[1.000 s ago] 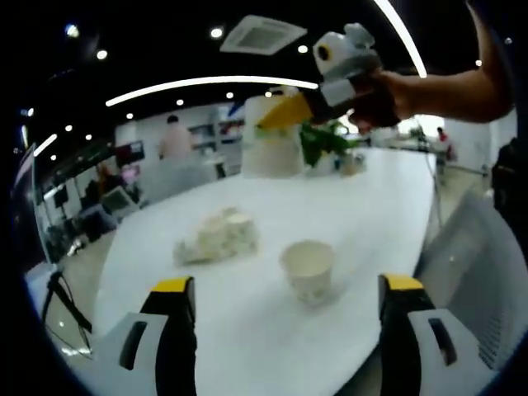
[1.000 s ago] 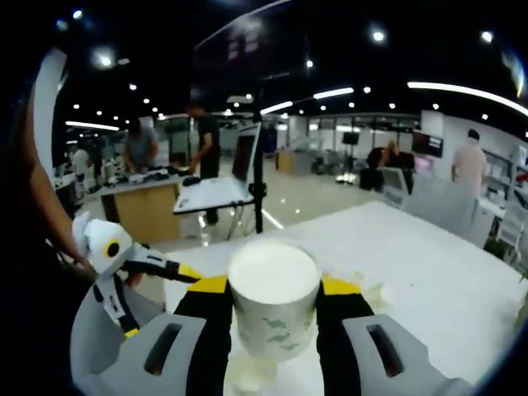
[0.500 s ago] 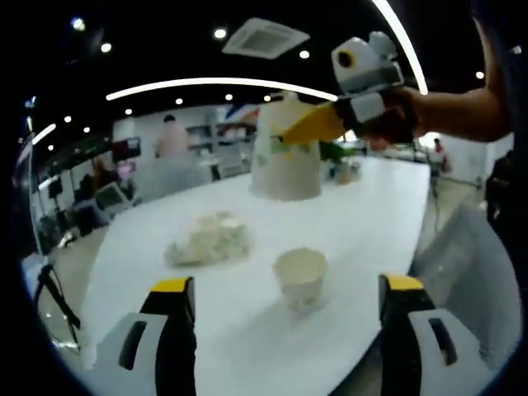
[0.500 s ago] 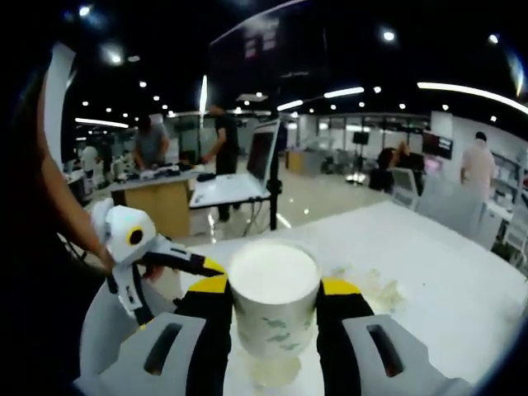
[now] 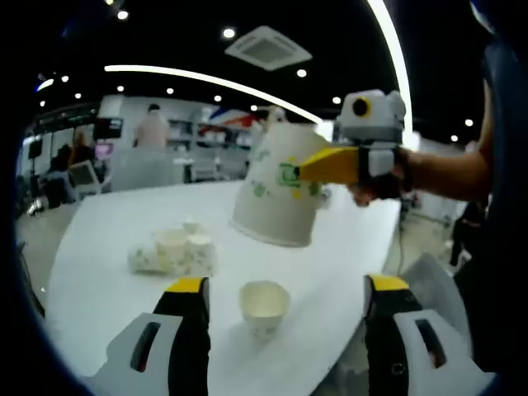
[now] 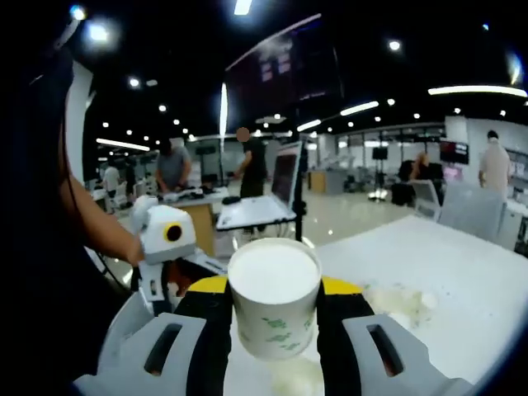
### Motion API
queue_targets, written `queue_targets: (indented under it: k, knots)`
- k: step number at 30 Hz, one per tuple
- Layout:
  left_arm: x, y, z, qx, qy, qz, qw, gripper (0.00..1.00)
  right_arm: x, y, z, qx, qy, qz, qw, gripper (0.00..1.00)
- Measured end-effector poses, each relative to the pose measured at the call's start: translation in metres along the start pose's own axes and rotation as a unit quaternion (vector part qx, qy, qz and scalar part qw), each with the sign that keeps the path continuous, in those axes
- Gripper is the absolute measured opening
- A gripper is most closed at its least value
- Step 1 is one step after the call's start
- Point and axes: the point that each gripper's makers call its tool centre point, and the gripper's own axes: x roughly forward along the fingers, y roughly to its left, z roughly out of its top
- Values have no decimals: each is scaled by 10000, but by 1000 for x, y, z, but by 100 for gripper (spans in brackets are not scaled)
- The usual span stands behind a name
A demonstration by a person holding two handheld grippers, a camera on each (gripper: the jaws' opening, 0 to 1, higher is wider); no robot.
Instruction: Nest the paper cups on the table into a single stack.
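Observation:
A white paper cup with green print (image 6: 274,307) is clamped between my right gripper's (image 6: 274,285) jaws, mouth toward the camera. In the left gripper view that held cup (image 5: 276,196) hangs tilted in the air, with the right gripper (image 5: 332,163) entering from the right. Below it, one cup (image 5: 264,307) stands upright on the white table (image 5: 99,239), just ahead of my left gripper (image 5: 288,285), which is open and holds nothing. Several more cups (image 5: 173,252) lie in a loose cluster to the left. The left gripper (image 6: 165,243) appears at the left of the right gripper view.
A person's forearm (image 5: 450,175) reaches in behind the right gripper. The table's near edge runs under the left jaws. The cup cluster (image 6: 402,302) lies on the table (image 6: 462,272). People, desks and a stand-mounted screen (image 6: 285,177) are far behind.
The right gripper has carried its cup closer and lower, above the standing cup. Both views have shifted with the hands; the cups on the table have stayed put.

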Motion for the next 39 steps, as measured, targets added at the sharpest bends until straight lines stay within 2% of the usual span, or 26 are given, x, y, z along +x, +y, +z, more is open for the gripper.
queue_targets:
  k: [4, 6, 9, 14, 18, 20, 23, 24, 32, 36, 39]
  knots:
    - [-2, -5, 10, -98, -20, -248, 9996, 63, -3, 7, 6, 19, -173, 188, 9997, 37]
    - [-2, -7, 15, -347, -57, -335, 9988, 62, -4, 7, 7, 43, -204, 223, 9995, 37]
    - [-5, -7, 28, -230, -203, -434, 9986, 58, -5, 4, 9, 132, -283, 227, 9993, 37]
    - [-7, -6, 37, -198, -181, -540, 9982, 39, -10, 4, 18, 270, -449, 349, 9980, 37]
    - [-11, -10, 53, -408, -459, -726, 9955, 36, -13, 7, 20, 272, -444, 541, 9972, 37]
    - [-13, -7, 56, -361, -446, -718, 9958, 32, -16, 9, 23, 322, -497, 643, 9962, 37]
    - [-14, -5, 58, -350, -350, -719, 9962, 20, -19, 12, 22, 341, -474, 794, 9951, 36]
    - [-17, -5, 60, -373, -289, -805, 9956, 19, -20, 11, 21, 346, -462, 800, 9951, 37]
    - [-23, -16, 79, -659, -401, -1276, 9888, 19, -25, 23, 16, 351, -367, 1106, 9926, 36]
    - [-23, -23, 85, -630, -284, -1498, 9863, 10, -25, 22, 11, 363, -291, 1091, 9929, 36]
    - [-25, -30, 87, -489, -59, -1741, 9835, 7, -28, 26, 7, 333, -170, 1134, 9928, 36]
